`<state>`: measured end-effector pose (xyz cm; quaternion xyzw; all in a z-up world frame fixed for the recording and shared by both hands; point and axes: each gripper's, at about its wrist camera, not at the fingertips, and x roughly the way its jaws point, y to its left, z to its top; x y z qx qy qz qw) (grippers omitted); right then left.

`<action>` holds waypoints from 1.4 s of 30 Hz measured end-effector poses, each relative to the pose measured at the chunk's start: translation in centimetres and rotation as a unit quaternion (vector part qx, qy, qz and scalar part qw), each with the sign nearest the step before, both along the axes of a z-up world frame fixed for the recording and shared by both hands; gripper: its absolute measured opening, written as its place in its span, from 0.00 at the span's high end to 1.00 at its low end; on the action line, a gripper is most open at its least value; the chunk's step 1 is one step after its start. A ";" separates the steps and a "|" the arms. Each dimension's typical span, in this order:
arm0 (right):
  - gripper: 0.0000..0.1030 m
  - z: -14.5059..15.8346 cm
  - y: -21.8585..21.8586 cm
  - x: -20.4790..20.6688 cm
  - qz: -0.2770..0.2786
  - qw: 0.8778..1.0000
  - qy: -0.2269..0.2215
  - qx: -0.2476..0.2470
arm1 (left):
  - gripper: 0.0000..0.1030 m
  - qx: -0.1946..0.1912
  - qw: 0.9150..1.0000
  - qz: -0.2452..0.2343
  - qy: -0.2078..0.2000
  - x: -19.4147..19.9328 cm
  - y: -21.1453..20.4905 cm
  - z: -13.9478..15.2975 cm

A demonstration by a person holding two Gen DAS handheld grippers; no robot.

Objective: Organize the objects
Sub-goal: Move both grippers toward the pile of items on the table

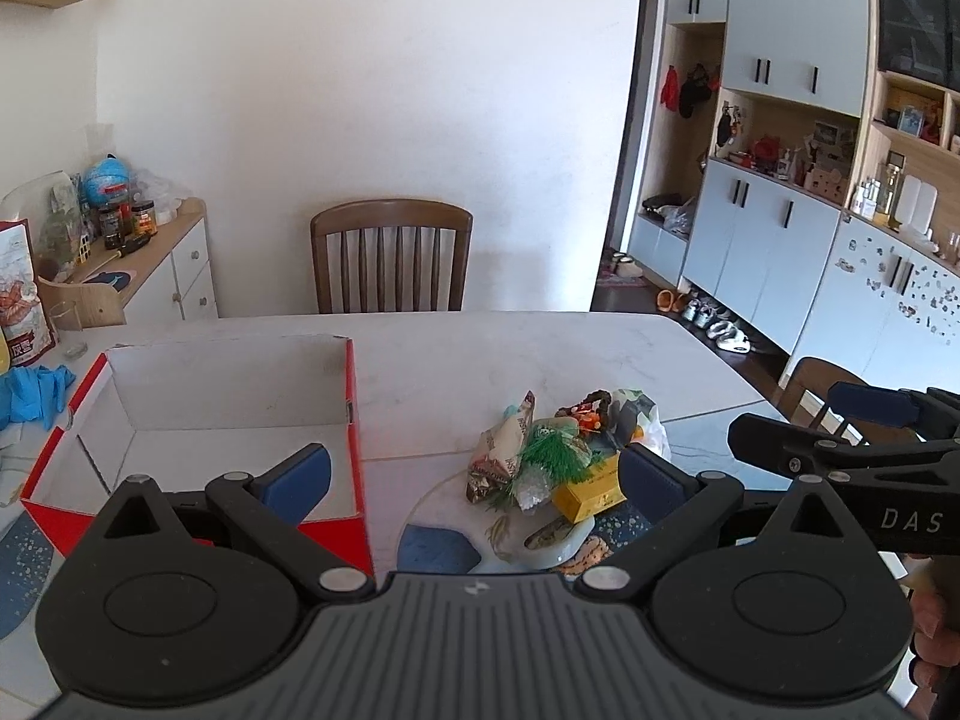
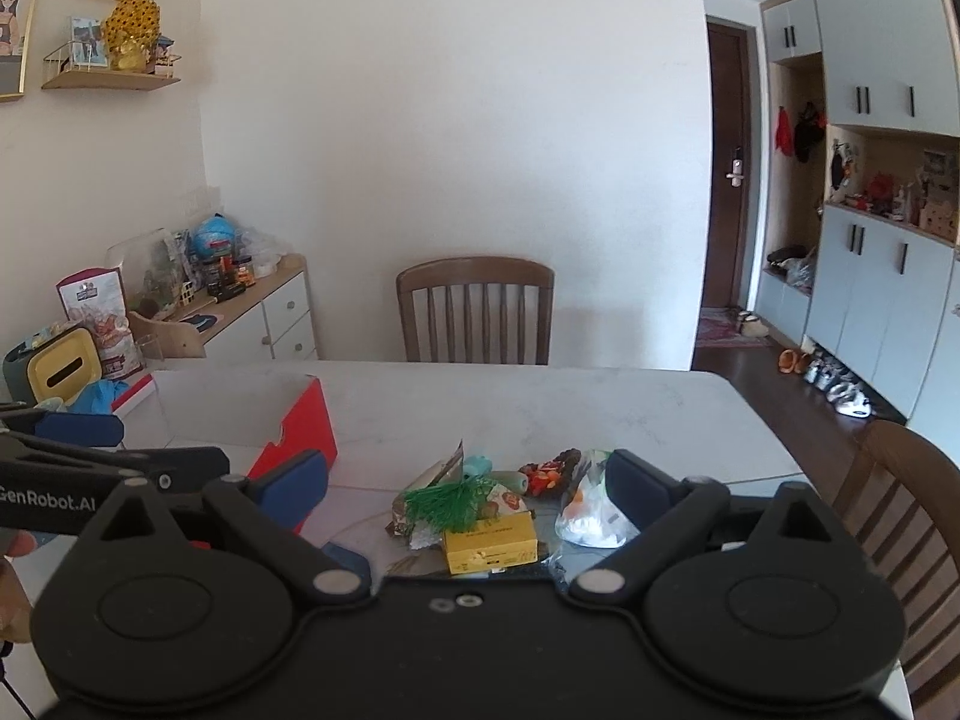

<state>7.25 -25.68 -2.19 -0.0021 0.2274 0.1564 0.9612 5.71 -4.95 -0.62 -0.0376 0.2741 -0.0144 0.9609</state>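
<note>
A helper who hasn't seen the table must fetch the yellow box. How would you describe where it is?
On the white marble table, right of the open red-sided carton, lies a small heap of odds and ends. The yellow box lies at the heap's near edge, just below a green tassel: the only flat, hard-edged yellow carton among soft wrappers and bags.

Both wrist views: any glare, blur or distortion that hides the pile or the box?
Left wrist: strong fisheye bending at the edges, dark corner vignette, the box interior bright but readable, the pile sharp. Right wrist: the same curvature, the white wall washed out, the pile slightly soft yet legible, the box partly hidden behind the left gripper. No motion blur in either.
</note>
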 end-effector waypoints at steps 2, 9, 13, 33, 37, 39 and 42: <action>0.07 -0.1 -0.5 0.6 0.005 1.000 0.004 0.001 | 0.00 -0.001 1.000 0.003 0.003 0.6 -0.4 -0.2; 0.08 -0.6 -2.2 2.9 0.018 1.000 0.019 0.003 | 0.00 0.002 1.000 0.007 0.016 2.5 -2.2 -1.0; 0.08 -1.2 -3.3 4.1 0.022 0.999 0.027 0.003 | 0.00 0.001 0.999 0.015 0.029 3.6 -3.0 -1.9; 0.14 -7.9 -8.1 12.6 0.011 0.995 0.078 -0.068 | 0.01 0.040 0.990 -0.029 0.130 8.5 -8.1 -9.7; 0.16 -8.5 -7.8 13.4 0.042 0.992 0.096 -0.067 | 0.02 0.049 0.989 -0.035 0.137 9.6 -8.8 -10.8; 0.17 -8.7 -7.0 13.7 0.063 0.990 0.106 -0.067 | 0.04 0.050 0.988 -0.038 0.143 10.0 -8.8 -11.2; 0.18 -8.8 -5.3 14.0 0.099 0.986 0.111 -0.069 | 0.09 0.058 0.987 -0.039 0.146 10.5 -8.7 -12.0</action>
